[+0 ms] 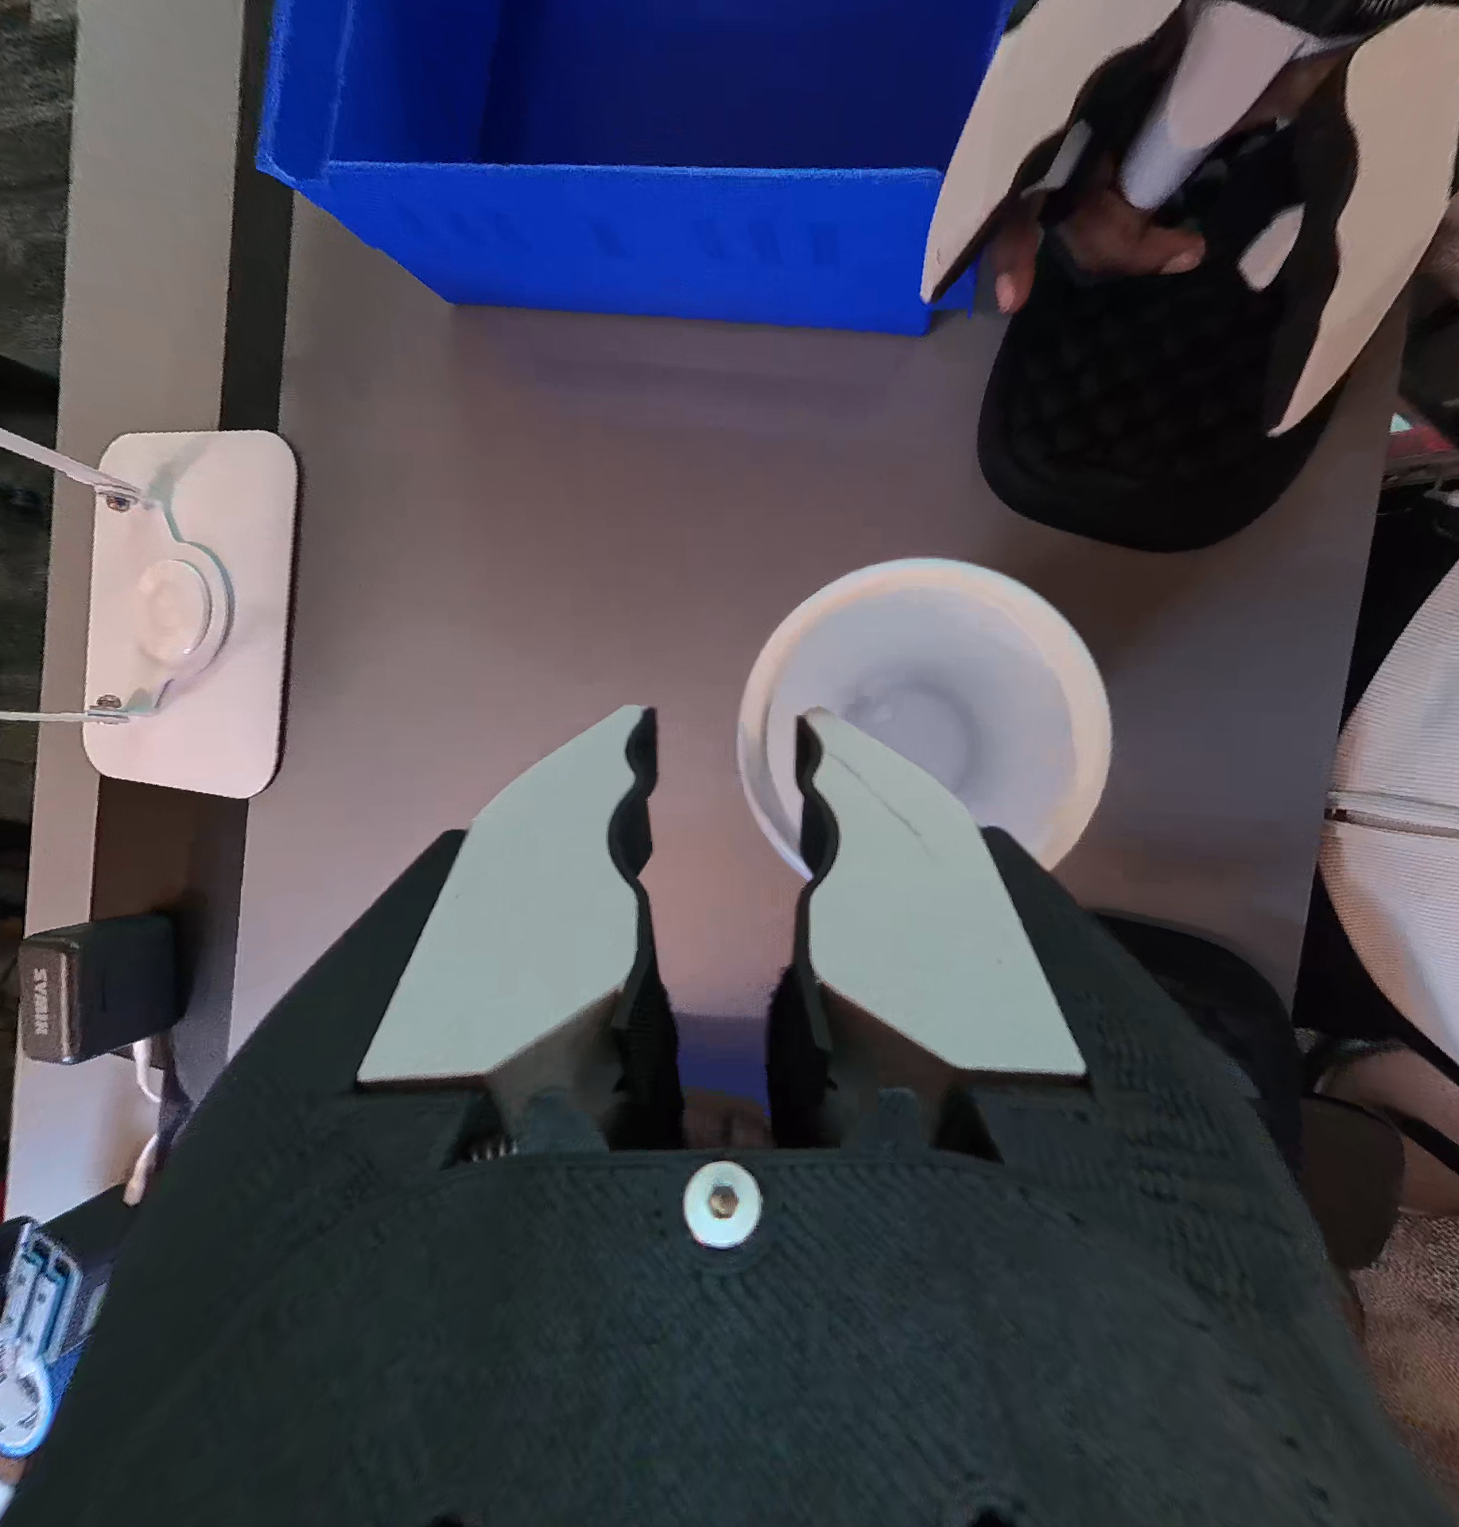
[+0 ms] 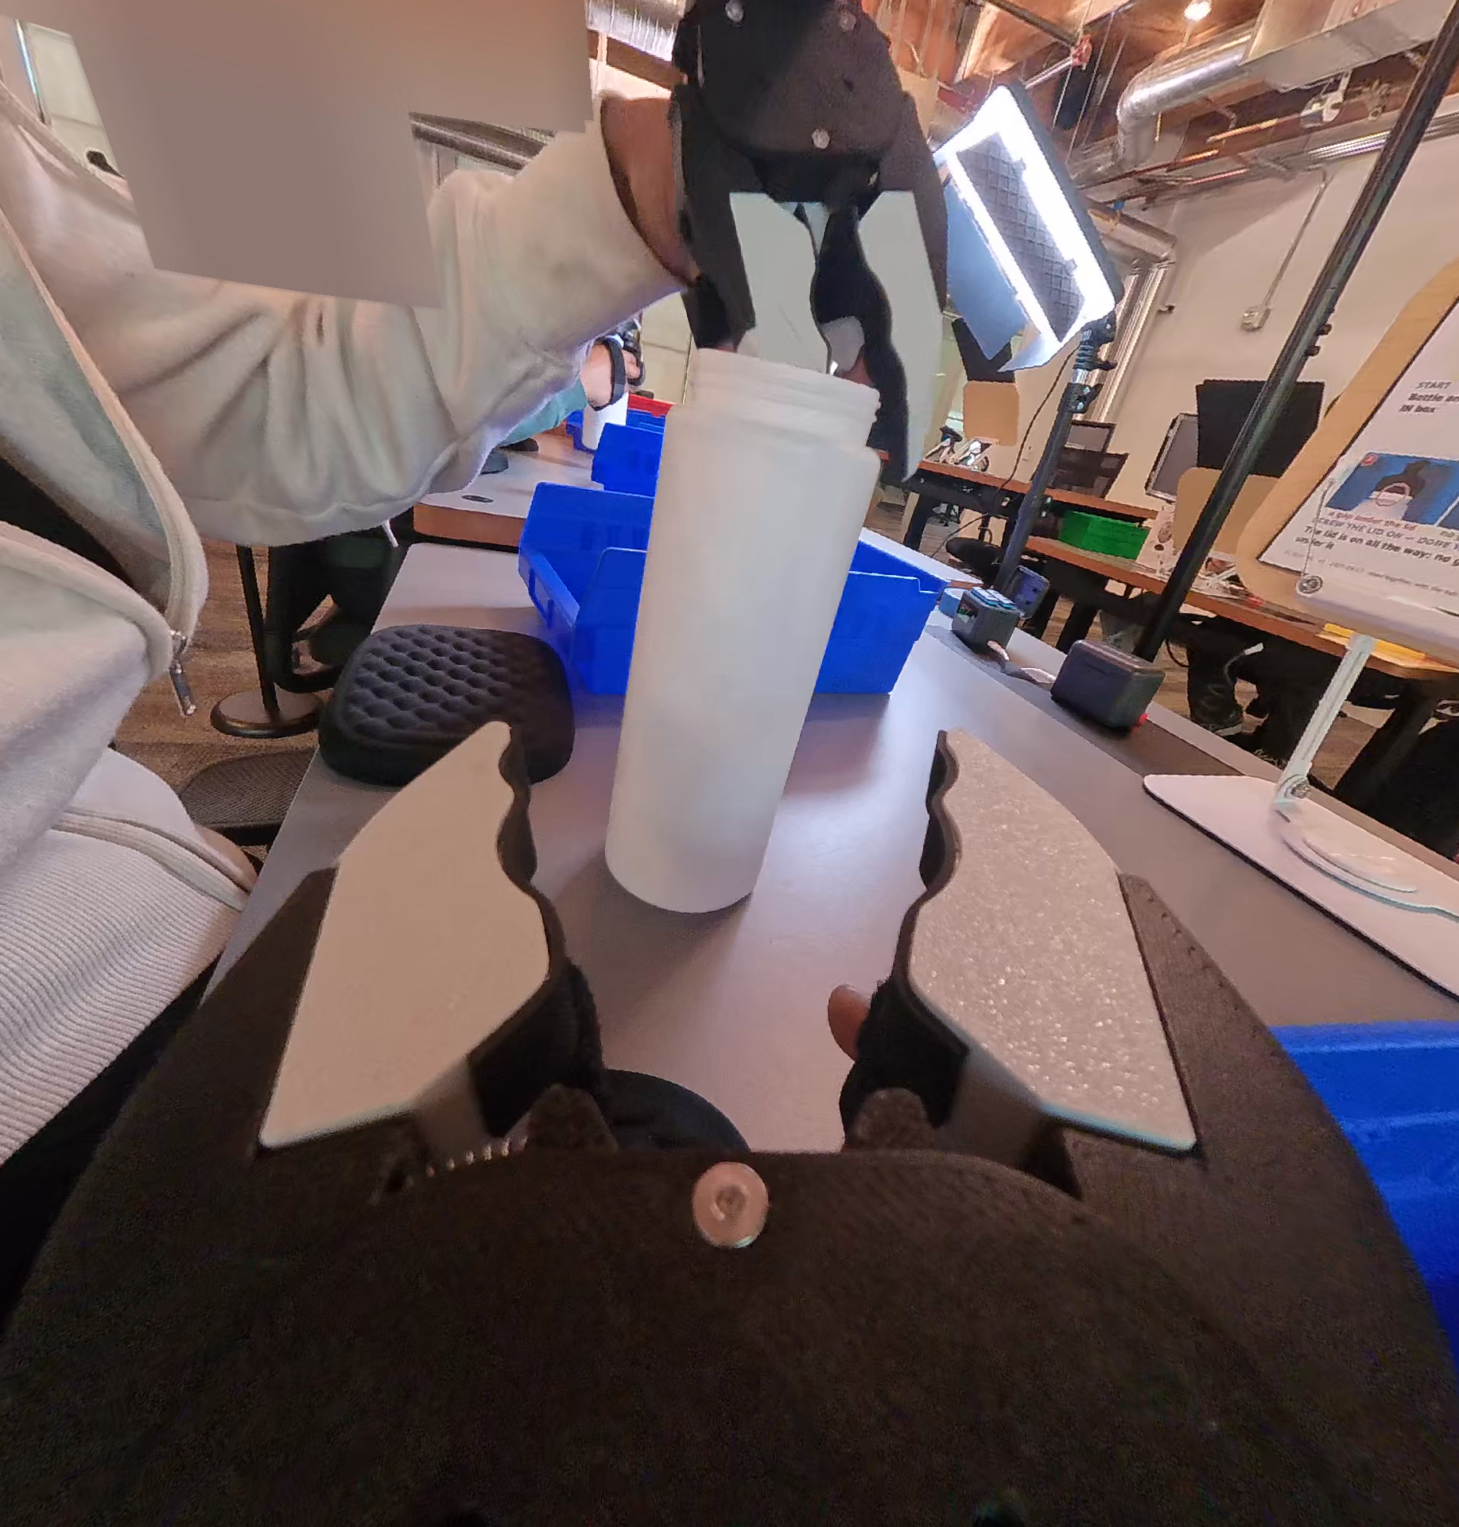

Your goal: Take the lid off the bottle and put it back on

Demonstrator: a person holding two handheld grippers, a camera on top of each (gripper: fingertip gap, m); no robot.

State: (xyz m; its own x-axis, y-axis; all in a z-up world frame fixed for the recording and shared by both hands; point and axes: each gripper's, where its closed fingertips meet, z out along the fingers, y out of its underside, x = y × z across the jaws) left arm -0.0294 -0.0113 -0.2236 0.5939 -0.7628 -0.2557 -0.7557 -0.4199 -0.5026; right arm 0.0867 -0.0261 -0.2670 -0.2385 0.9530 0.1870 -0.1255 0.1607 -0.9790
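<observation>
Over the grey table (image 1: 544, 537), in the left wrist view, the left gripper (image 1: 722, 715) is pointing straight down with its jaws standing apart and nothing between them. Its right finger is overlapping the rim of the open white bottle (image 1: 940, 661), seen from above with no lid on it. A blue bin (image 1: 627, 240) is sitting beyond, a black padded rest (image 1: 1122, 446) is lying near the bottle, and a white stand base (image 1: 189, 611) is sitting at the table's left edge. The right gripper (image 1: 1122, 273) is showing at the top right, blurred.

In the right wrist view, the right gripper (image 2: 726, 744) is lying low with its jaws spread wide and empty, facing the bottle (image 2: 734, 644), which is standing upright on the table. The left gripper (image 2: 800, 347) is hanging just over the bottle's threaded mouth, held by a person's hand (image 2: 643, 190) in a pale sleeve (image 2: 379, 372)
</observation>
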